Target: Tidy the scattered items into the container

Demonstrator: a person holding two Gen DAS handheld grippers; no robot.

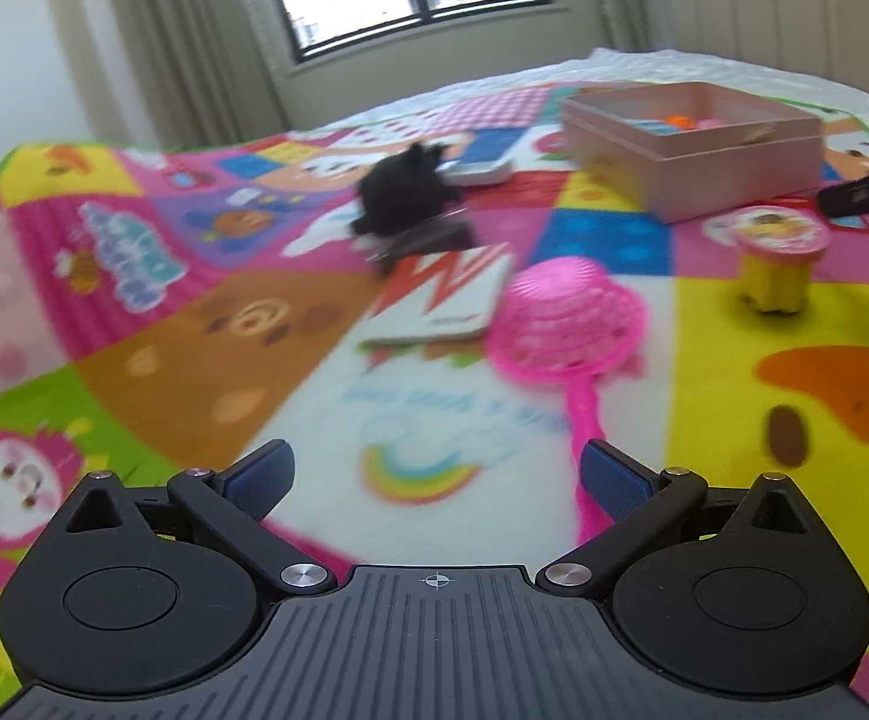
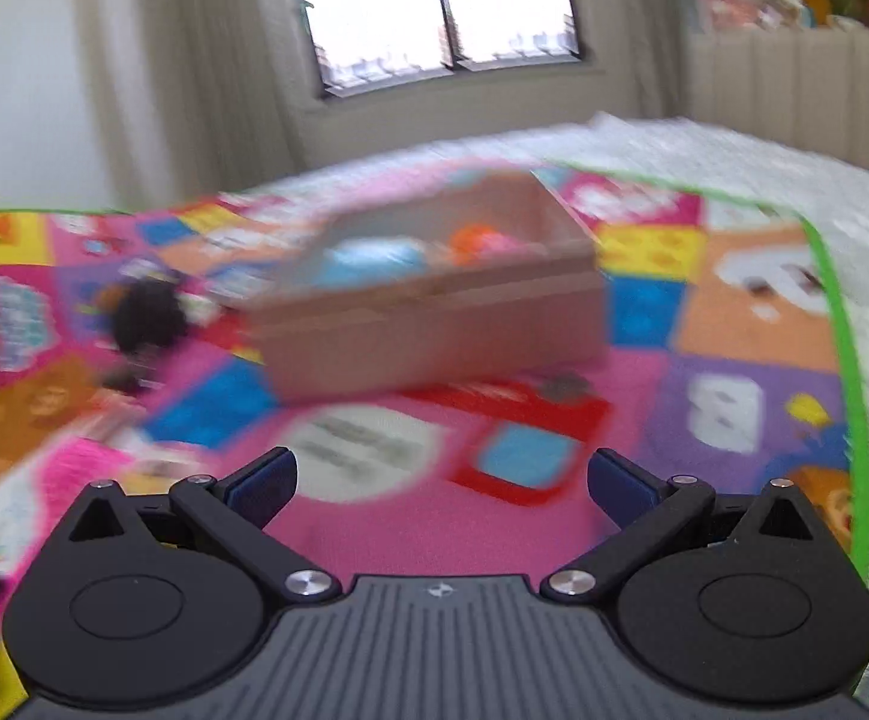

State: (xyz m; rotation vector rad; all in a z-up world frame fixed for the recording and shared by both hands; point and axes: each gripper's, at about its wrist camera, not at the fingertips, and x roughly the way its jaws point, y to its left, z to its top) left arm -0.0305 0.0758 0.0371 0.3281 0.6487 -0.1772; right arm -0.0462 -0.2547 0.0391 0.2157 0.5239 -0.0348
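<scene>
A pink box [image 1: 704, 144] stands on the colourful play mat at the far right, with blue and orange items inside; it also shows in the right wrist view [image 2: 434, 324]. Scattered on the mat are a pink net scoop [image 1: 566, 312], a white card with a red letter [image 1: 446, 294], a black fuzzy toy [image 1: 404, 192] and a yellow cup with a pink lid [image 1: 779, 258]. My left gripper [image 1: 434, 474] is open and empty above the mat, near the scoop's handle. My right gripper [image 2: 440, 480] is open and empty, short of the box.
The play mat [image 1: 194, 330] covers a white bed [image 2: 734, 150]. A window and curtains stand behind. A padded headboard [image 1: 794, 18] with soft toys above it is at the right. A white and blue object [image 1: 482, 162] lies beyond the black toy.
</scene>
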